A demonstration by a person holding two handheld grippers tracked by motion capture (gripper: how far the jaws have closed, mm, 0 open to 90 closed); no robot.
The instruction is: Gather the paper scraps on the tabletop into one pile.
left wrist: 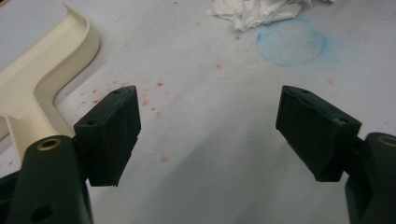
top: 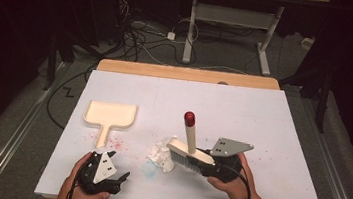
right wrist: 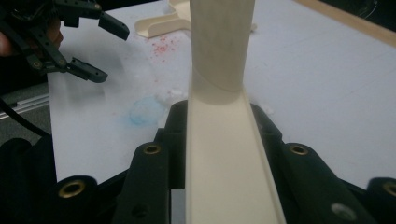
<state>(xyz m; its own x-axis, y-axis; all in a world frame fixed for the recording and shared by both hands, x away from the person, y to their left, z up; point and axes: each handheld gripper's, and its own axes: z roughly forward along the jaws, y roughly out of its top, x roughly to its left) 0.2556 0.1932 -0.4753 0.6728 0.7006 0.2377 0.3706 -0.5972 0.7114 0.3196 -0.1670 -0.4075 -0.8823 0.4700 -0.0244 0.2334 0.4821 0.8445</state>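
the white counter [top: 263, 119] carries a cream dustpan [top: 111, 113] at the left. the brush [top: 189, 151], clamped in the right claw [top: 207, 167], has its long axis running left to the crumpled paper [top: 161, 157] touching its bristles. the left claw [top: 122, 178] gapes wide, holding nothing, nearer the dustpan. the bristles' contact is hard to make out.

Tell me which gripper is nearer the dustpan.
Left. The left gripper sits open just below the dustpan handle; the right gripper, holding the brush, is farther off to its right, beyond the crumpled paper.
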